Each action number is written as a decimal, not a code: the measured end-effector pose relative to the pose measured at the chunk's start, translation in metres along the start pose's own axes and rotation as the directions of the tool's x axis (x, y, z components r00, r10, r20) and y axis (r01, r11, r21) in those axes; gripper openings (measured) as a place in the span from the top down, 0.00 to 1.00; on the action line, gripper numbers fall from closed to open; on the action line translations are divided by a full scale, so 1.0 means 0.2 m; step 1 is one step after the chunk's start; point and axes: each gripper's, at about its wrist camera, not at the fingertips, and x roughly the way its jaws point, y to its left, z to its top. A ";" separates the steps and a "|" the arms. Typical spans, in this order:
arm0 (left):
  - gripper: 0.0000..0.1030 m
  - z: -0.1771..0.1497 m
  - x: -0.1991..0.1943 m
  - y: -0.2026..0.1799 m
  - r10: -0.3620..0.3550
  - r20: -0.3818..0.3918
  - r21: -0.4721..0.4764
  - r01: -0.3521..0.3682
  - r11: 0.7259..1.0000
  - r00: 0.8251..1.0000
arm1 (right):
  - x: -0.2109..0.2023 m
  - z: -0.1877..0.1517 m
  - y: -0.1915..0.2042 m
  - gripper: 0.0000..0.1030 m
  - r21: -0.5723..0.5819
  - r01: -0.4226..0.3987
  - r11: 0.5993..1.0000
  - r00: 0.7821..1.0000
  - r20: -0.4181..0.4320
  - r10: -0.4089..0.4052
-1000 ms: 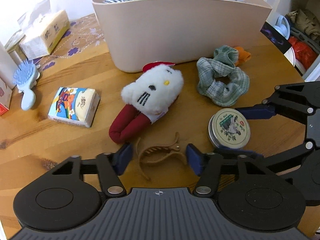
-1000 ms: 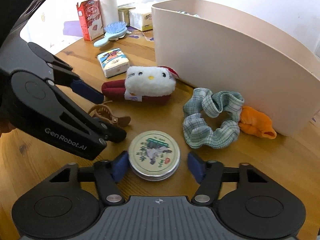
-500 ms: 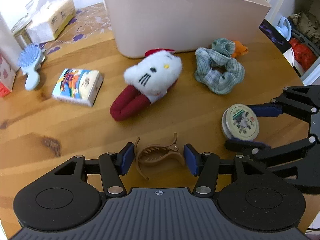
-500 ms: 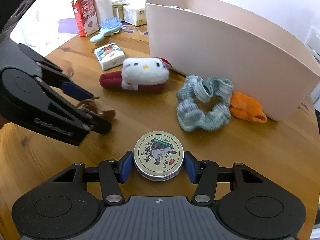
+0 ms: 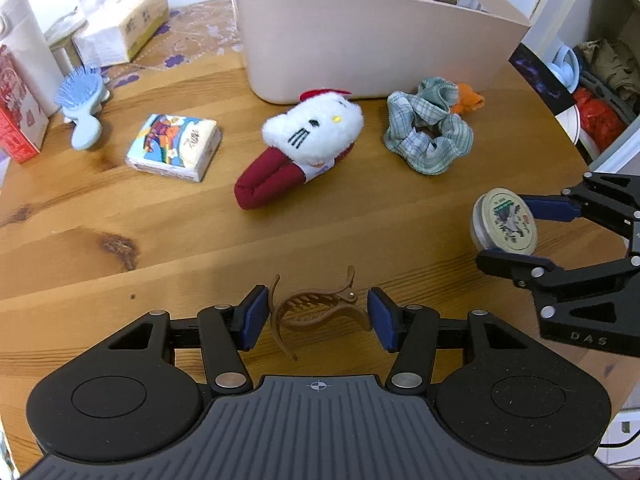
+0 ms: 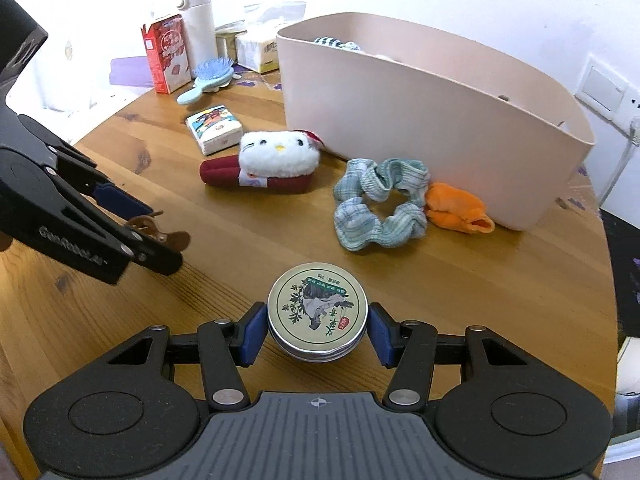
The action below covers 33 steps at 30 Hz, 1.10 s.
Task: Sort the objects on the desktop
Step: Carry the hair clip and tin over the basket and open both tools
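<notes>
At lower centre, my left gripper (image 5: 316, 320) clamps the clip (image 5: 318, 314), my right gripper (image 6: 316, 330) the tin (image 6: 317, 310); the bin (image 5: 372, 40) lies ahead, upper centre.

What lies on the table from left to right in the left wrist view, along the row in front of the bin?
Blue hairbrush → tissue pack → cat plush → plaid scrunchie → orange cloth.
</notes>
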 end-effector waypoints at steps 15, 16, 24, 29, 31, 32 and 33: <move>0.46 0.07 -0.18 -0.07 0.022 0.096 0.010 -0.023 1.000 0.995 | -0.20 0.00 -0.16 0.51 0.049 0.068 0.996 0.994 0.083 -0.072; 0.46 0.07 -0.19 -0.08 0.018 0.095 0.009 -0.019 1.000 0.995 | -0.22 0.01 -0.17 0.51 0.058 0.074 0.996 0.993 0.091 -0.079; 0.46 0.20 -0.26 -0.09 0.024 0.125 -0.002 -0.024 1.000 0.992 | -0.32 0.07 -0.27 0.51 0.092 0.120 0.989 0.979 0.153 -0.133; 0.46 0.30 -0.30 -0.11 0.041 0.179 0.045 -0.050 0.998 0.983 | -0.37 0.15 -0.34 0.51 0.083 0.145 0.986 0.968 0.195 -0.159; 0.46 0.35 -0.31 -0.10 0.044 0.200 0.057 -0.057 0.997 0.979 | -0.39 0.19 -0.37 0.51 0.082 0.157 0.984 0.962 0.215 -0.171; 0.46 0.38 -0.31 -0.10 0.046 0.209 0.060 -0.059 0.996 0.977 | -0.39 0.21 -0.39 0.51 0.085 0.158 0.984 0.959 0.225 -0.174; 0.46 0.40 -0.32 -0.10 0.047 0.218 0.062 -0.062 0.996 0.975 | -0.40 0.23 -0.40 0.51 0.084 0.159 0.984 0.957 0.233 -0.174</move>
